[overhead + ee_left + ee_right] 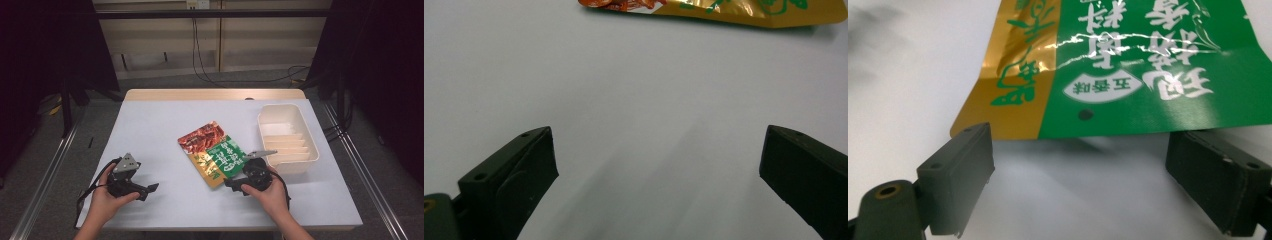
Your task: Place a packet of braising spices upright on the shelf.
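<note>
White counter [150, 125] carries a cream tub [287, 137] near its right edge, with a green, gold and red snack packet [216, 152] lying flat at the middle, just left of it. Right tongs [1078, 175] are spread wide at the packet's near edge, gripping nothing. Left tongs [659, 165] are spread wide over bare counter, well apart from the packet.

In the right gripper view the snack packet [1128, 70] runs off the top and right edges, and its near edge hides the tip of one jaw. In the left gripper view only the packet's near edge shows, cut by the top. In the high view its print is too small to read.
</note>
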Demonstrator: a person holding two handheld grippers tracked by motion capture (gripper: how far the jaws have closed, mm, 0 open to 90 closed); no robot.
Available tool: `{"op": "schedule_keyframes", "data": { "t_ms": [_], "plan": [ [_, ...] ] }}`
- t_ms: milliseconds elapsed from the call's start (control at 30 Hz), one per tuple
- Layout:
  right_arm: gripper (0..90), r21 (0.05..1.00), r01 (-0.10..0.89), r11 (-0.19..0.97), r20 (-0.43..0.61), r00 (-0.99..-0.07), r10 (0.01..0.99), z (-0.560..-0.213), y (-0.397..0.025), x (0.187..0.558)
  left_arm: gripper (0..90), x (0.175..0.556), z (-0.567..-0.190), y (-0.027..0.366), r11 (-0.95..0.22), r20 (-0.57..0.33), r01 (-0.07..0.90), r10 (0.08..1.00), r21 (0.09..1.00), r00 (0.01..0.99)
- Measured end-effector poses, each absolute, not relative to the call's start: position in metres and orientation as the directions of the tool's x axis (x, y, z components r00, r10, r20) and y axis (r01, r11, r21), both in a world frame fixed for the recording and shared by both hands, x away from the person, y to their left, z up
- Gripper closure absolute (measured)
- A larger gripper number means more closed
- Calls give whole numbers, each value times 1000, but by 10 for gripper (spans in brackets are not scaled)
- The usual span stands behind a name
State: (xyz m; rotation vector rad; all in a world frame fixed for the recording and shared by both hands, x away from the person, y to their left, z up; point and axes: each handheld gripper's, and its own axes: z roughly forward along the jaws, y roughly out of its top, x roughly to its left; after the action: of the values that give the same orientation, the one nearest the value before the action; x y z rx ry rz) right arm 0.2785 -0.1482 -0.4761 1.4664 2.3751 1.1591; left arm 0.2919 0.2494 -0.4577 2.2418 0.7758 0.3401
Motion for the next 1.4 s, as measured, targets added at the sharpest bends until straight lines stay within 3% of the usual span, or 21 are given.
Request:
{"op": "schedule_keyframes", "data": {
  "t_ms": [533, 800, 1000, 1400],
  "plan": [
    [119, 661, 734, 158, 317, -464, 827, -477, -139, 290, 21, 289, -458, 246, -562, 28, 424, 624, 710, 781],
    [192, 665, 733, 142, 318, -450, 834, -479, -133, 292, 21, 289, -459, 246, -561, 30, 418, 621, 715, 783],
    [313, 670, 729, 137, 309, -443, 842, -476, -132, 293, 21, 289, -458, 246, -558, 29, 415, 620, 719, 784],
    [397, 672, 723, 160, 260, -433, 863, -473, -126, 294, 21, 288, -456, 246, -555, 29, 414, 622, 722, 783]
  ]
}}
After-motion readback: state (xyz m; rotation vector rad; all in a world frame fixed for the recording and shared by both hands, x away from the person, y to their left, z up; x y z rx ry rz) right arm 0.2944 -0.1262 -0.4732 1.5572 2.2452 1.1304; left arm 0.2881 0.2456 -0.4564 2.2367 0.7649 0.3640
